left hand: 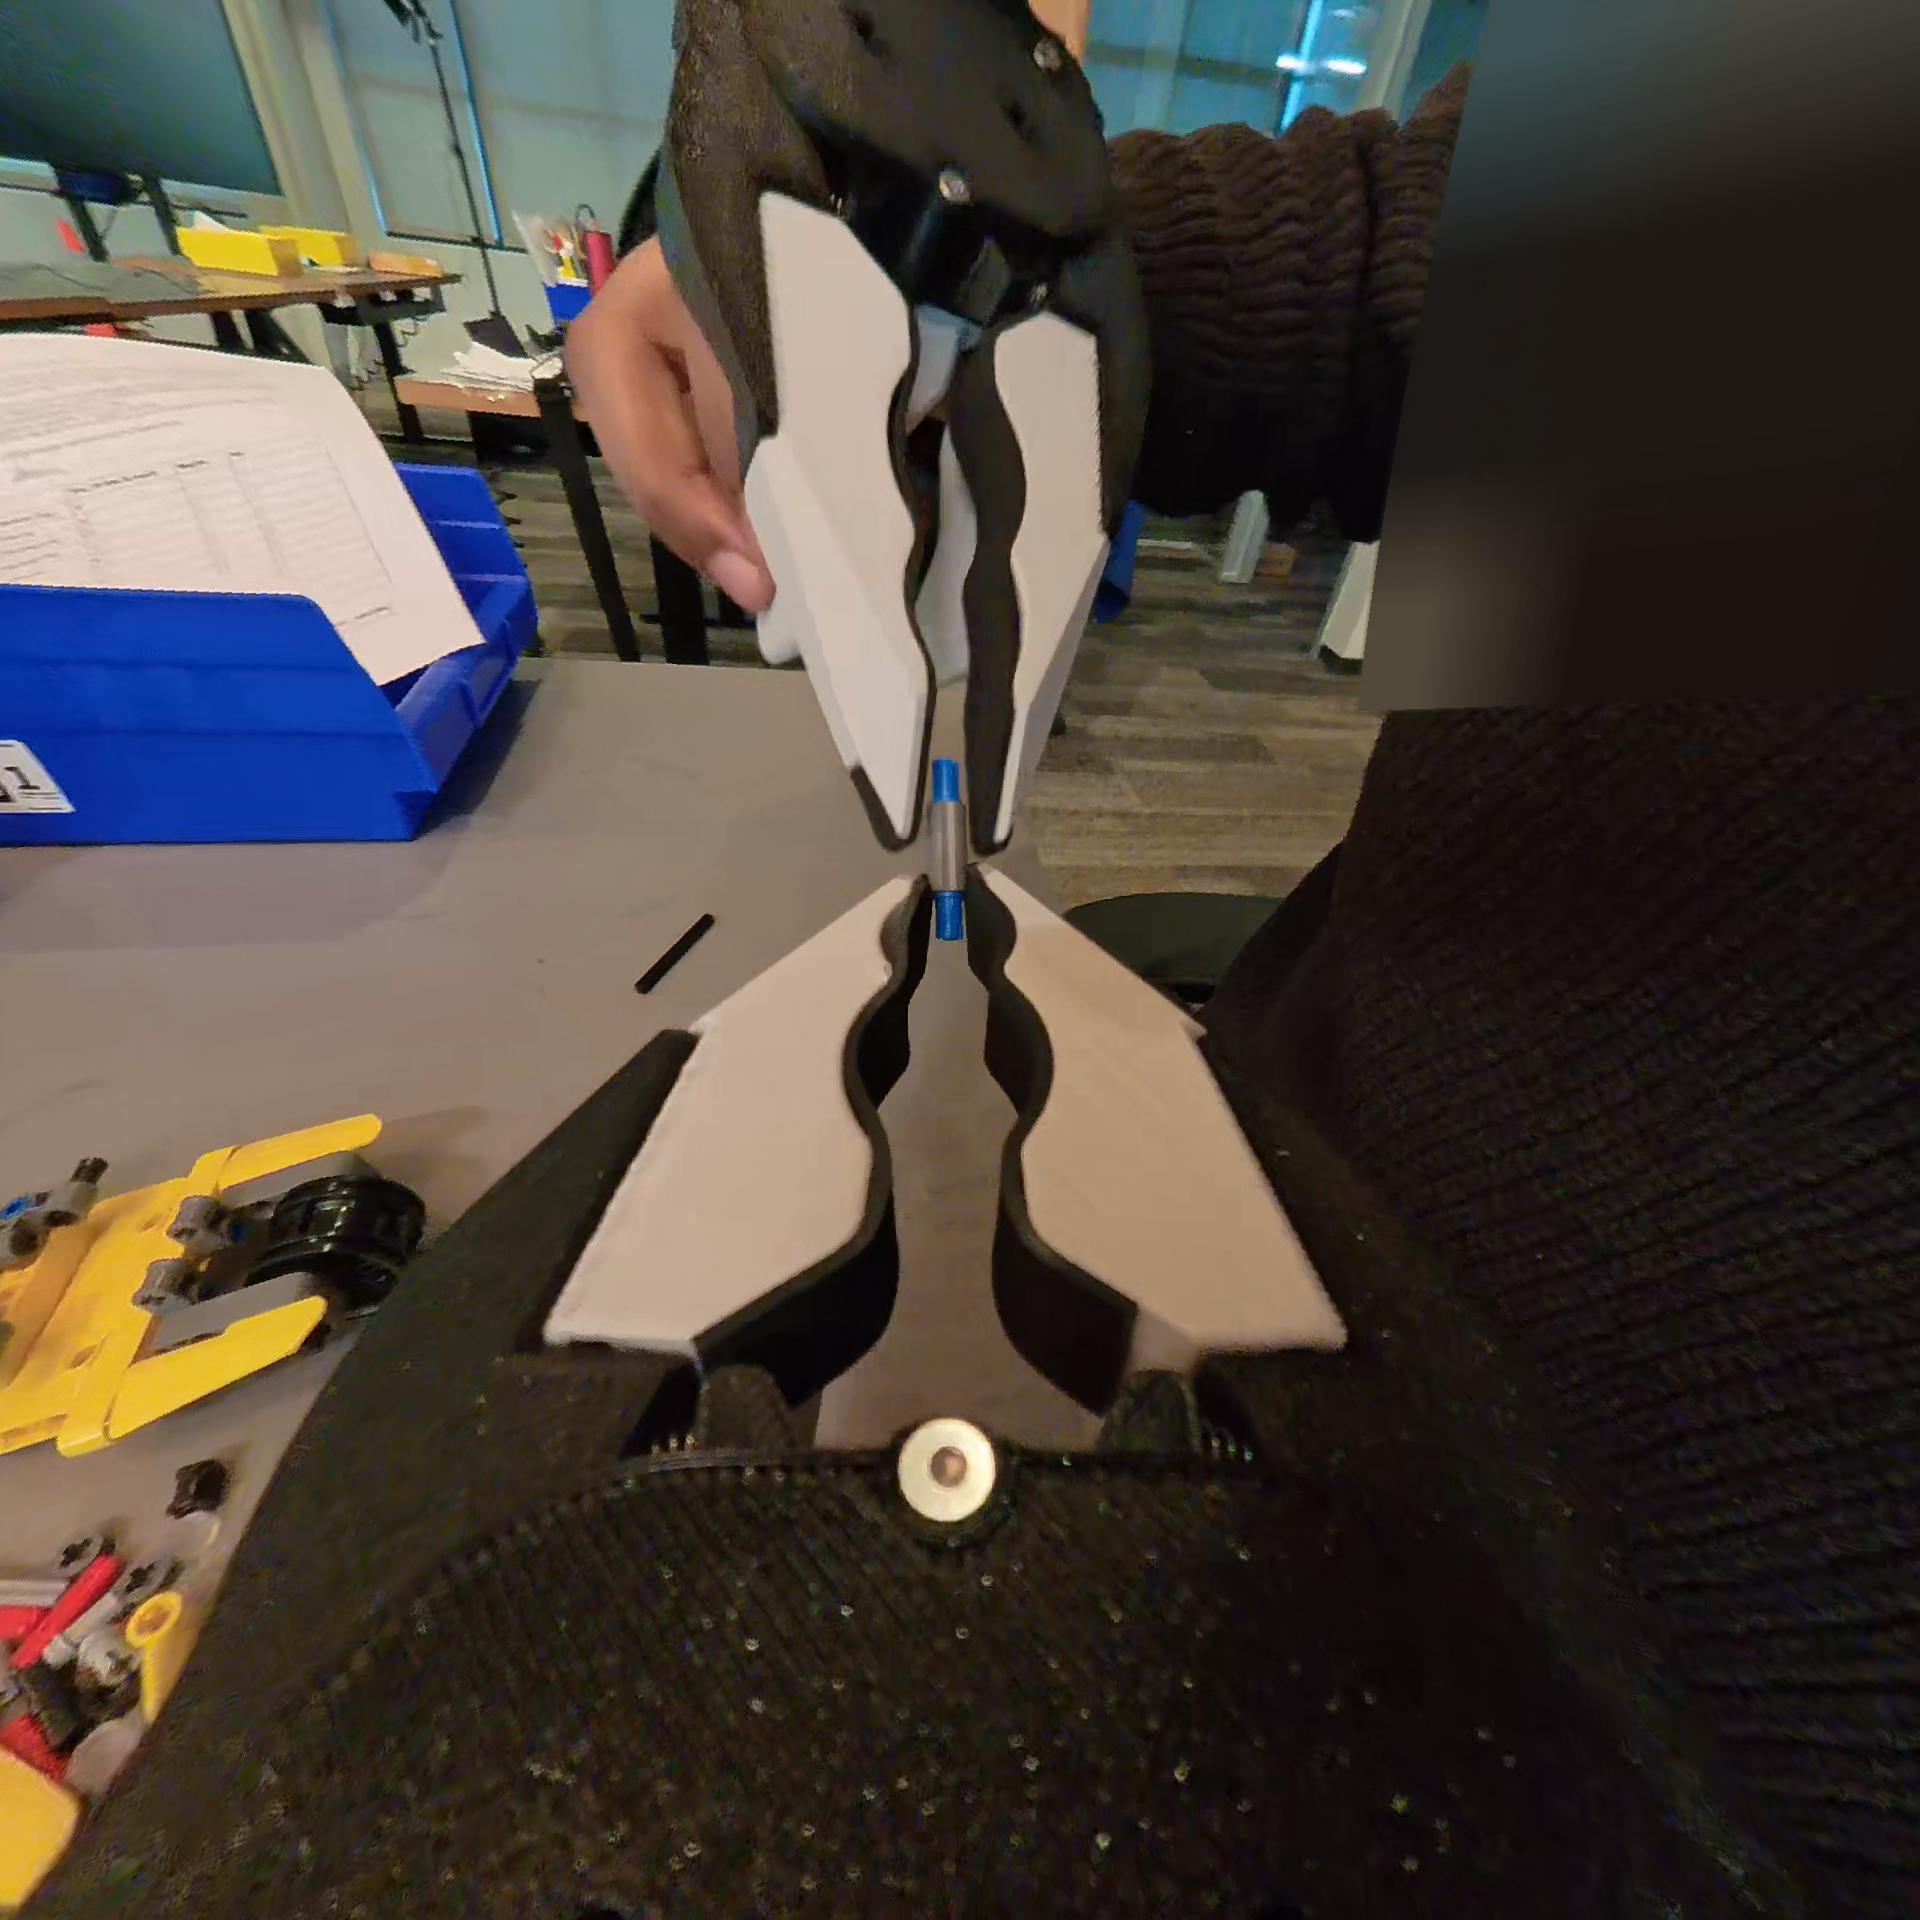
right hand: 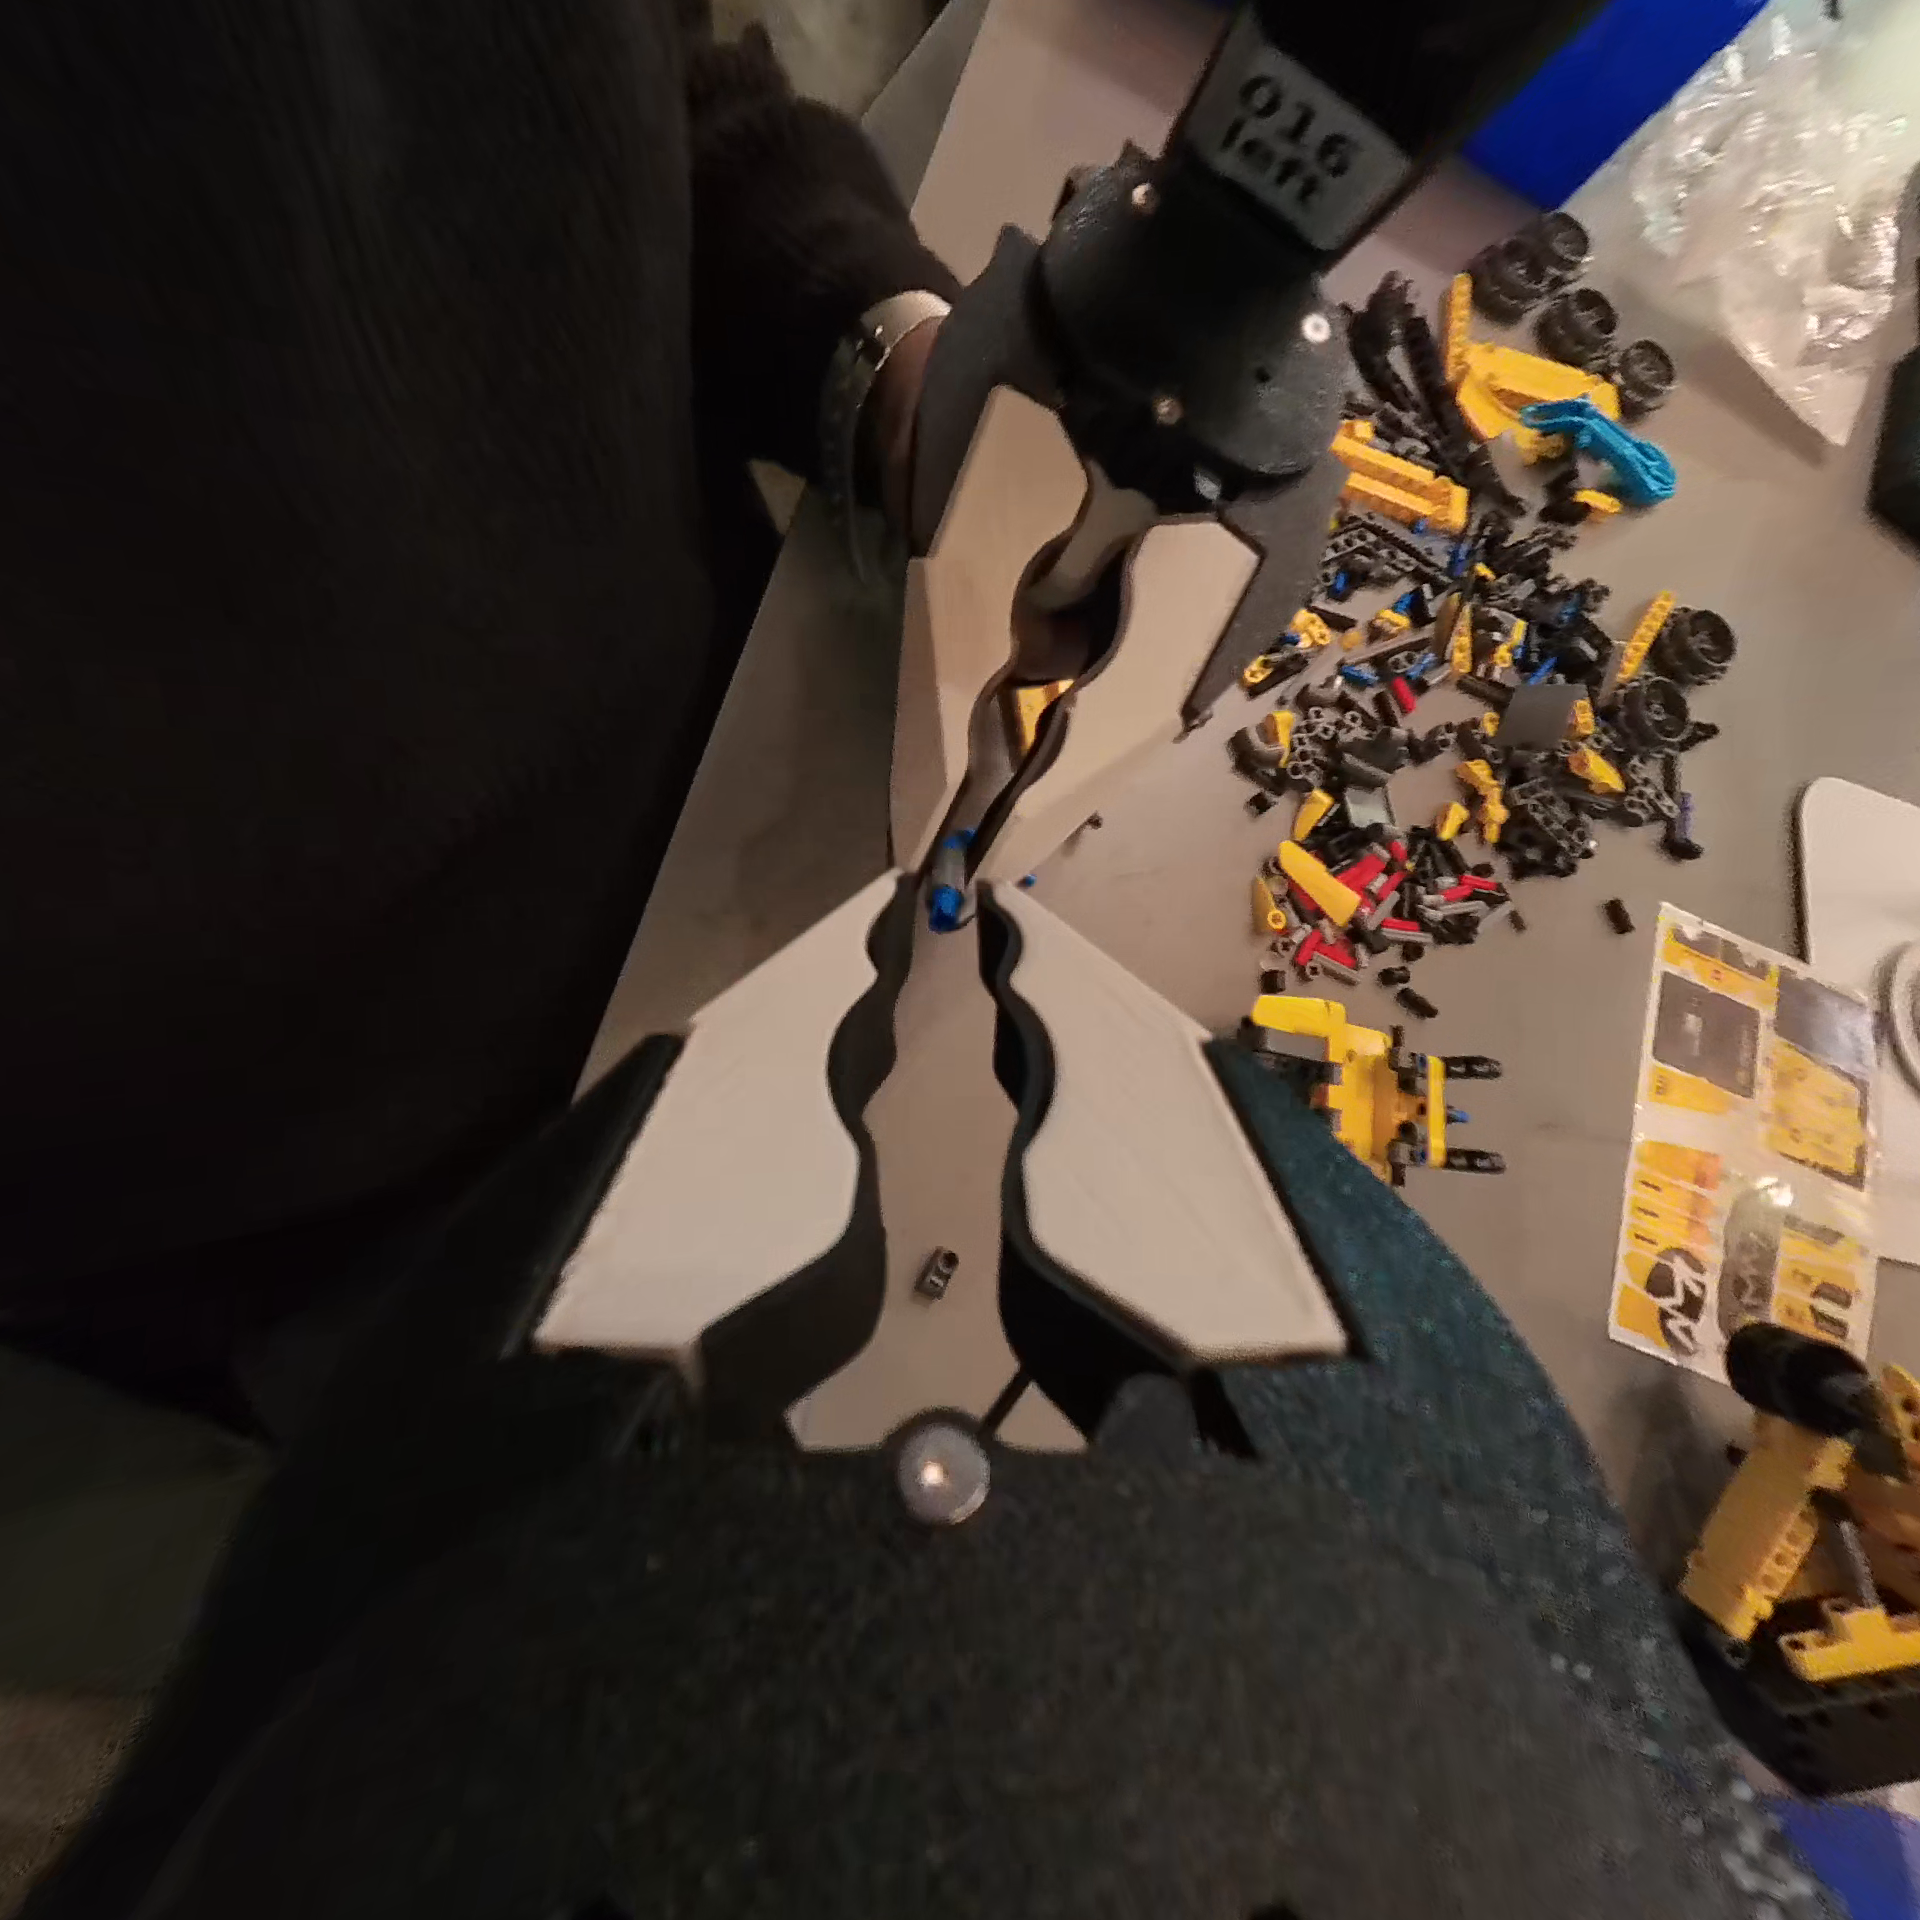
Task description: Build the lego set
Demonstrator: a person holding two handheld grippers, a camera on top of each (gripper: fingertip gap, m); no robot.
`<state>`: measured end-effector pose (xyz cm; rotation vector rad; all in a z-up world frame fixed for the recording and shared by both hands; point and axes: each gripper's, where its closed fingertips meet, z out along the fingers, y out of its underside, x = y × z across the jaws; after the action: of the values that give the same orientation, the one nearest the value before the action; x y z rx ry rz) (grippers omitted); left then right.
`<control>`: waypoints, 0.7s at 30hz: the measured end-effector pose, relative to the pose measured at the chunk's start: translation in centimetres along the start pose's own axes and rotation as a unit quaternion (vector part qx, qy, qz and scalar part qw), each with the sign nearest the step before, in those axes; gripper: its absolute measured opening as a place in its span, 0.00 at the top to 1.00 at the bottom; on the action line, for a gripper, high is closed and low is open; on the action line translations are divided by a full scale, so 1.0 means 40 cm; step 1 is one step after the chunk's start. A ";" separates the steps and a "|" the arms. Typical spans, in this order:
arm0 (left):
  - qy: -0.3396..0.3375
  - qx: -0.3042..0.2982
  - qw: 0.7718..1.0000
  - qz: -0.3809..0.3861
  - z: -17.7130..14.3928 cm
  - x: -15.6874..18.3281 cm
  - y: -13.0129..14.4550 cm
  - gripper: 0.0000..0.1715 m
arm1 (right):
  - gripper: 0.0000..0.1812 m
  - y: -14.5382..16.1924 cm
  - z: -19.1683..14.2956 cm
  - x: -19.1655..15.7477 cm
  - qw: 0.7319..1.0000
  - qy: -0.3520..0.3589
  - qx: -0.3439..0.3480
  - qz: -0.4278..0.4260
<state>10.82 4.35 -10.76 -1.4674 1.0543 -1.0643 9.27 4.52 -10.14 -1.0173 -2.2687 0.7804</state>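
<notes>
Blue at both ends and grey in the middle, the pin [left hand: 947, 857] sits upright between your two grippers, above the grey table [left hand: 436, 935]. Your left gripper [left hand: 947, 902] pinches the pin's lower blue end with its tips drawn close. Your right gripper [left hand: 940, 831] comes in from 12 o'clock in the left wrist view, tips nipped on the grey sleeve, so the two claws meet nose to nose on the one piece.

In the right wrist view the pin [right hand: 948, 878] leans slightly, with your right gripper [right hand: 951, 902] below it and your left gripper [right hand: 951, 847] reaching down from 12 o'clock.

At 2 o'clock in that view lies a pile of parts [right hand: 1475, 665]. At 3 o'clock a yellow assembly [right hand: 1351, 1081] rests beside a leaflet [right hand: 1756, 1153]. At 9 o'clock in the left wrist view stands a blue bin [left hand: 208, 717] with paper [left hand: 197, 488] over it.
</notes>
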 end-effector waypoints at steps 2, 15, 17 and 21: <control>0.009 -0.006 1.000 -0.006 0.000 0.004 0.005 0.99 | 0.96 -0.001 0.008 -0.004 1.000 -0.007 -0.006 -0.016; 0.043 0.094 0.991 -0.085 -0.048 -0.007 -0.066 0.99 | 0.96 -0.058 -0.021 0.043 0.994 0.052 0.078 0.048; 0.063 0.099 0.988 -0.096 -0.051 0.002 -0.070 0.99 | 0.96 -0.066 -0.024 0.040 0.993 0.055 0.089 0.051; 0.138 0.101 0.976 -0.138 -0.056 0.037 -0.073 1.00 | 0.85 -0.085 -0.031 0.032 0.991 0.088 0.102 0.004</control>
<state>9.25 2.77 -7.47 -1.3516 0.9136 -1.5632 7.71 3.99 -6.67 -0.9595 -1.9913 0.8708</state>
